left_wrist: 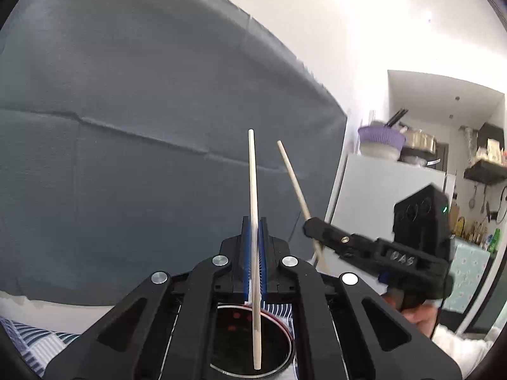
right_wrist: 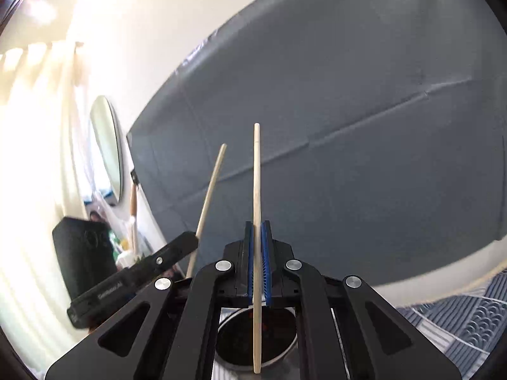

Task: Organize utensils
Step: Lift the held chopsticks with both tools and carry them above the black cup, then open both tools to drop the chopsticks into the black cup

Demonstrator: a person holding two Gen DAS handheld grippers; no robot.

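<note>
Black tongs, blue ribbed pads, silver screws

A: What fills the middle of both views?
B: A grey-blue backdrop sheet, creased, against a white wall.
A: And at the right of the left wrist view?
B: A white fridge with a purple basket on top; dark shelves beyond.
A: The left of the right wrist view?
B: An oval mirror.
</note>
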